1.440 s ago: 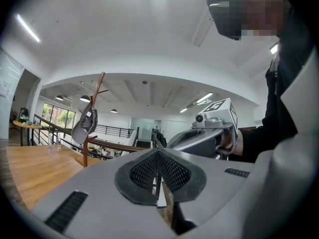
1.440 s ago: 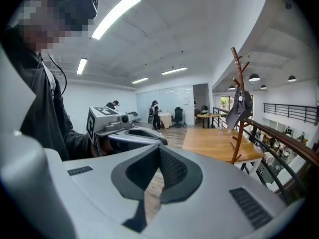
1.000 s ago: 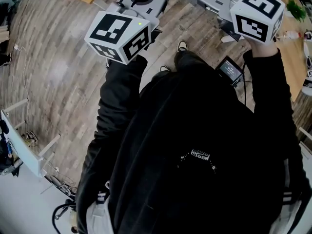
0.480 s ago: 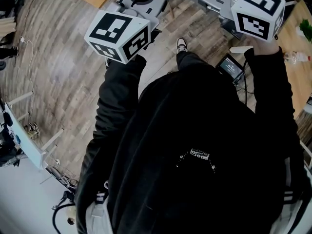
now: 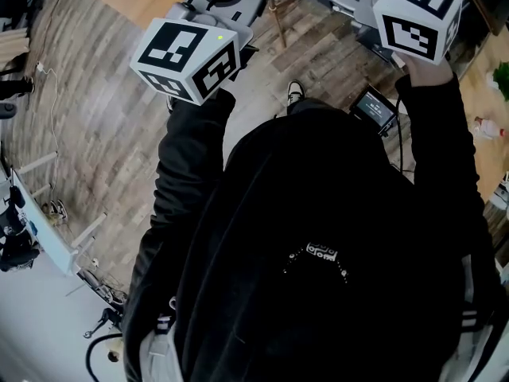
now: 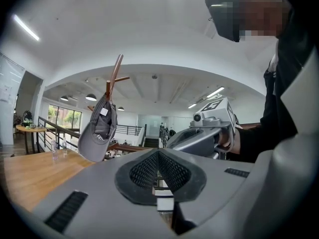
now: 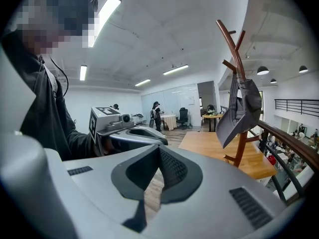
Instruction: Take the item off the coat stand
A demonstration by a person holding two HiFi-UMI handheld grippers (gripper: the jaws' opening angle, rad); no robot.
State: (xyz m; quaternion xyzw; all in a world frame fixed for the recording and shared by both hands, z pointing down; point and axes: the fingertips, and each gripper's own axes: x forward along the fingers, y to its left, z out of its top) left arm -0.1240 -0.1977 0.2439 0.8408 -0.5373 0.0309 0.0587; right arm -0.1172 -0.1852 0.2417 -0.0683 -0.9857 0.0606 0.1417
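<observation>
Plainly, the grey cap (image 6: 99, 129) is hung on an upper peg of the wooden coat stand (image 6: 116, 75), with its brim pointing down. Its inside, marked by a white label, is turned toward the left gripper view. In the right gripper view the same cap is seen draped against the post of the stand, above a raised wooden platform (image 7: 214, 146) and beside a dark railing (image 7: 291, 153).

The cap is touched by neither tool. The left tongs (image 6: 158, 158) are pressed together with nothing between them, and the cap is seen up and to the left of their tips, well apart. The right tongs (image 7: 159, 161) are likewise brought together and empty, with the cap up and to the right of them, also well apart.

Each tool is caught in the other's view. The right one is seen held level at the right of the left gripper view, and the left one at the left of the right gripper view.

In the head view both tools are held out ahead of a person in a black jacket (image 5: 318, 237), over a grey plank floor (image 5: 103, 126). A small lit screen (image 5: 374, 110) is seen near the right sleeve, and 1 shoe (image 5: 296, 92) shows at the jacket's upper edge.
</observation>
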